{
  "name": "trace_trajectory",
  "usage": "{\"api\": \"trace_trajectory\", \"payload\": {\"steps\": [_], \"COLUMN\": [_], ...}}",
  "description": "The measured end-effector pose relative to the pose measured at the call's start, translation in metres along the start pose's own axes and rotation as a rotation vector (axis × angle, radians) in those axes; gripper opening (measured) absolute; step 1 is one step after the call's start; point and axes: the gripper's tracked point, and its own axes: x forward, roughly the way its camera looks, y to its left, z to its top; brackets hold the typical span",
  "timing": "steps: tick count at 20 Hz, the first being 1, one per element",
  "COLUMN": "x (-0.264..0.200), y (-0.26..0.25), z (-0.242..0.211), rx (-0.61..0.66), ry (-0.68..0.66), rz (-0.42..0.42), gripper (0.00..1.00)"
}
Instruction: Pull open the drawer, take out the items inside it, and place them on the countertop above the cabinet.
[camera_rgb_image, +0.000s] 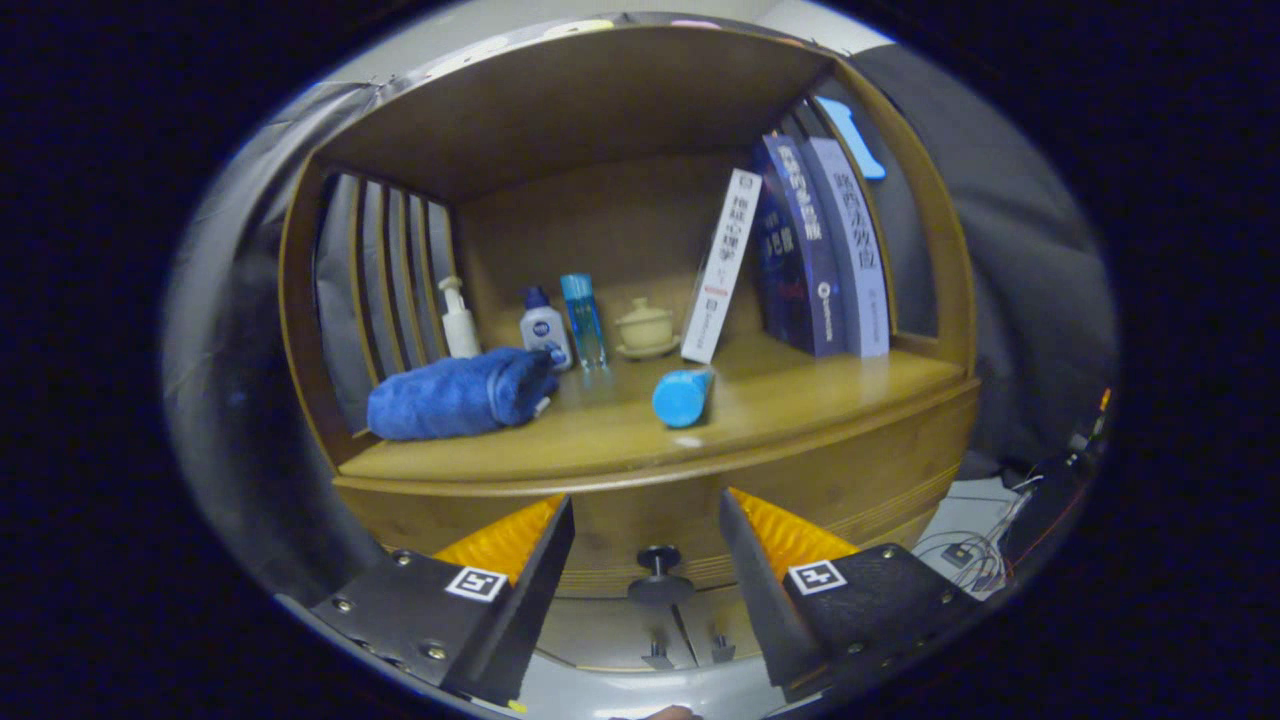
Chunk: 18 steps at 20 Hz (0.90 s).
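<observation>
A wooden cabinet stands ahead of me, its countertop (800, 405) forming the floor of an open shelf nook. Below the countertop's front edge is the shut drawer front (640, 520) with a dark round knob (657, 572). My gripper (647, 520) is open, its two fingers spread on either side of the knob, which sits between them and slightly below their tips, untouched. On the countertop lie a rolled blue towel (455, 397) at the left and a light blue cylinder (682, 397) on its side near the front middle.
At the back of the nook stand a pump bottle (459, 320), a white bottle (545, 330), a clear blue bottle (583, 320) and a small lidded cup (646, 328). Several books (800, 250) lean at the right. Two small knobs (685, 652) show lower down. Cables (975, 550) lie on the floor at the right.
</observation>
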Motion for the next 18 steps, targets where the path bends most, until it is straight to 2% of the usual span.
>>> {"api": "trace_trajectory", "payload": {"steps": [9, 18], "x": [-0.108, -0.169], "y": [-0.002, -0.024], "z": [0.100, 0.129], "rx": [-0.125, -0.080], "ry": [-0.214, -0.252], "rz": [-0.106, -0.181], "gripper": [0.87, 0.87]}}
